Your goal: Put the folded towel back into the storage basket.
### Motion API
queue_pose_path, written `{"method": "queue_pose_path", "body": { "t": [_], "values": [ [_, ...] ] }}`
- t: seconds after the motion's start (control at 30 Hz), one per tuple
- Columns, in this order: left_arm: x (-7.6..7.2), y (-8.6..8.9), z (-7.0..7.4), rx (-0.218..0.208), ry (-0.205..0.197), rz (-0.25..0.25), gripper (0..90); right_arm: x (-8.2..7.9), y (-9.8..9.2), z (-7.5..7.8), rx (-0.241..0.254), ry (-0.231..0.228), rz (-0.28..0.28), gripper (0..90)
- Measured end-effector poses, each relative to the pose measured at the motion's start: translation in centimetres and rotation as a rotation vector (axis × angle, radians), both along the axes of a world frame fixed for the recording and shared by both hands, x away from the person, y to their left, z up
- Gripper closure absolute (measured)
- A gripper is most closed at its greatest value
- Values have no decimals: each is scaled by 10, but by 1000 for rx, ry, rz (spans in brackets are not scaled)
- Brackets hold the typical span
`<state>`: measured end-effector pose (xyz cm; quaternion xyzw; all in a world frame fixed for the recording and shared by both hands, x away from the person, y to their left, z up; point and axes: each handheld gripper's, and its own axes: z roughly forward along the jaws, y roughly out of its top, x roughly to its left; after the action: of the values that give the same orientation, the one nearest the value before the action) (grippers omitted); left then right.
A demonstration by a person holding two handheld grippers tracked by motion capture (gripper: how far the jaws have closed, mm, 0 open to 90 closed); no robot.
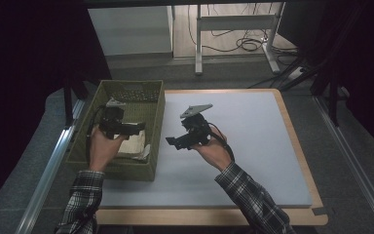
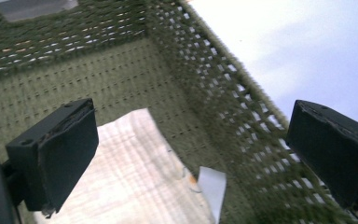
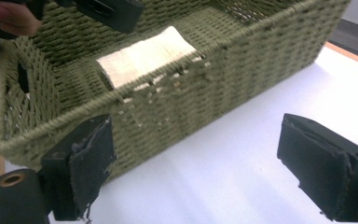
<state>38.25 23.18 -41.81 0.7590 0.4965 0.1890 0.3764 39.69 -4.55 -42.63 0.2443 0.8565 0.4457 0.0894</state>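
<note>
- Your left gripper [image 1: 135, 127] hangs spread and empty over the folded cloth [image 1: 134, 144] in the basket [image 1: 126, 171], left of frame.
- Your right gripper [image 1: 171, 142], centre, gapes empty too.
- Lift clear; the cloth probably lies flat.

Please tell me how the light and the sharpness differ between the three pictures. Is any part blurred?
High view: dim, dark room edges, basket and cloth murky. Left gripper view: brighter, mat washed out, basket weave slightly smeared. Right gripper view: well lit; cloth sharp, near jaws soft.
</note>
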Motion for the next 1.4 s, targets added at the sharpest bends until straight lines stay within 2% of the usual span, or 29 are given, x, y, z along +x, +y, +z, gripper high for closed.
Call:
{"method": "queue_pose_path", "body": {
  "t": [0.2,0.53,0.77,0.93,1.13,1.4],
  "values": [
    [-4,-14,2,-5,-22,-34,23,-1,-16,-3,-11,5,-21,92],
    [-13,-43,-4,22,-36,-87,13,-5,-39,-3,-24,1,-52,87],
    [-17,-58,-6,39,-51,-104,10,-9,-56,-5,-30,-6,-64,87],
    [-22,-69,-5,15,-59,-130,10,-12,-72,-8,-31,-9,-76,86],
    [-29,-88,-4,6,-75,-170,9,-13,-90,-15,-35,-7,-100,87],
    [-34,-113,-3,18,-77,-210,8,-20,-112,-16,-34,-18,-126,87]
  ]
}}
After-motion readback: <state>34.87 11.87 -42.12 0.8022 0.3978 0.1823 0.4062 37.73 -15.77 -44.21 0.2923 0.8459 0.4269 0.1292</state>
